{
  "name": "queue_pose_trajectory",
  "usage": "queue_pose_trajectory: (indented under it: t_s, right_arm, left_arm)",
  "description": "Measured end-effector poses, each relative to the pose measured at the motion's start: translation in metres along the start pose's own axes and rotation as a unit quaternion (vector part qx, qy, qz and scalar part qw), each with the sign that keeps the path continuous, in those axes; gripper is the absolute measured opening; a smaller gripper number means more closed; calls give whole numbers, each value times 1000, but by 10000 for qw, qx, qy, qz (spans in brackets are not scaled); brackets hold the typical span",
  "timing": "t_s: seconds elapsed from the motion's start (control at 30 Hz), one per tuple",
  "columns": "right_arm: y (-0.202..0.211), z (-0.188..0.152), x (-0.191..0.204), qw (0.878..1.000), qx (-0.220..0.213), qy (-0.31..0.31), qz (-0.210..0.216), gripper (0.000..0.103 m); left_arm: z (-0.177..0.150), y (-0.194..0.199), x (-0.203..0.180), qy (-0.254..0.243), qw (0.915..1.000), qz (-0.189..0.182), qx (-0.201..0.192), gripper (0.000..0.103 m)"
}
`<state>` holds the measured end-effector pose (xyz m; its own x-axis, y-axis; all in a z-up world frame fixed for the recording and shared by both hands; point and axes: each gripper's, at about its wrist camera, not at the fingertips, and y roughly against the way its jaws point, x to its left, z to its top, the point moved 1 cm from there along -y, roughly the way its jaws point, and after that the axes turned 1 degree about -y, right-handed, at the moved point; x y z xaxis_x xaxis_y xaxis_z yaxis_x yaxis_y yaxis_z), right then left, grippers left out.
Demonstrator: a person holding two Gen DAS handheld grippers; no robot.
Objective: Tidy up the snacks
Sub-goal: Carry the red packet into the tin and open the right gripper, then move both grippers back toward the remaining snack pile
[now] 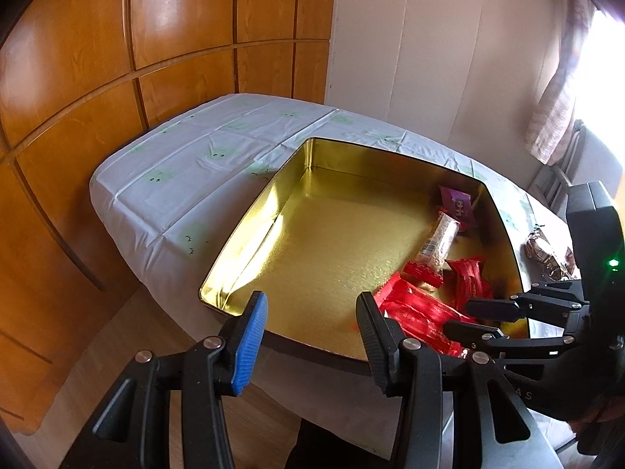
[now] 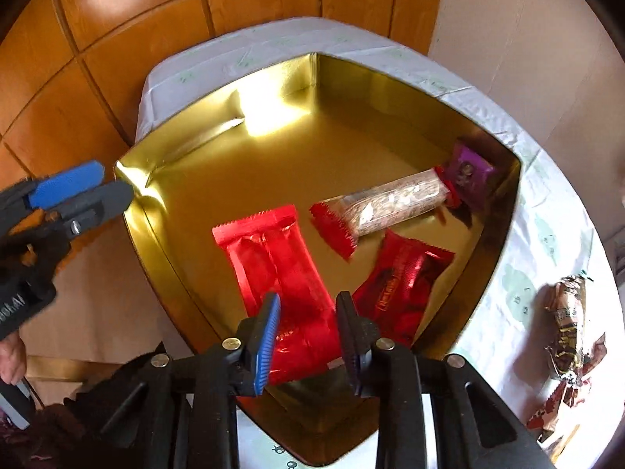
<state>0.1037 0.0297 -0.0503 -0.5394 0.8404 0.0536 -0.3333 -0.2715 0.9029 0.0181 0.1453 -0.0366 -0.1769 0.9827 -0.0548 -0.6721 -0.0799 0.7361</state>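
Four snacks sit in the gold tin (image 2: pixel 496 211): long red wrapper (image 2: pixel 273 258), dark red packet (image 2: pixel 402 277), clear cereal bar (image 2: pixel 390 203), purple packet (image 2: pixel 468 168). Right gripper (image 2: pixel 308 336) straddles the long red wrapper, jaws apart, pads not touching. Left gripper (image 1: pixel 312 332) over the tin's near rim, open, empty. Brown-wrapped snacks (image 2: pixel 566 320) outside the tin.

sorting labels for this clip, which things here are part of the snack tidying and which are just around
Part of the job:
- gold tin
- long red wrapper
- dark red packet
- clear cereal bar
- purple packet
- brown snacks outside the tin

Just around:
- tablecloth
- wooden cabinet
- curtain
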Motion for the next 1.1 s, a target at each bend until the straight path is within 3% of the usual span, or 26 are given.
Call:
queue_pose_trajectory:
  t_s: [0.2,0.47,1.1]
  right_arm:
    - [34,-10,-13,9981,-456,-382,180,30]
    - [68,-37,-39,9935,-783,-830,-2,30]
    - [138,-126,-161,9721,-841,-1826,-1212,30]
  left_arm:
    - [-2,1,-6,-84,10000,-51,-15,48]
    - [-4,5,-19,-285,9995,-143,-61,48]
    - [-9,14,-66,-957,9947,-361,-111,48]
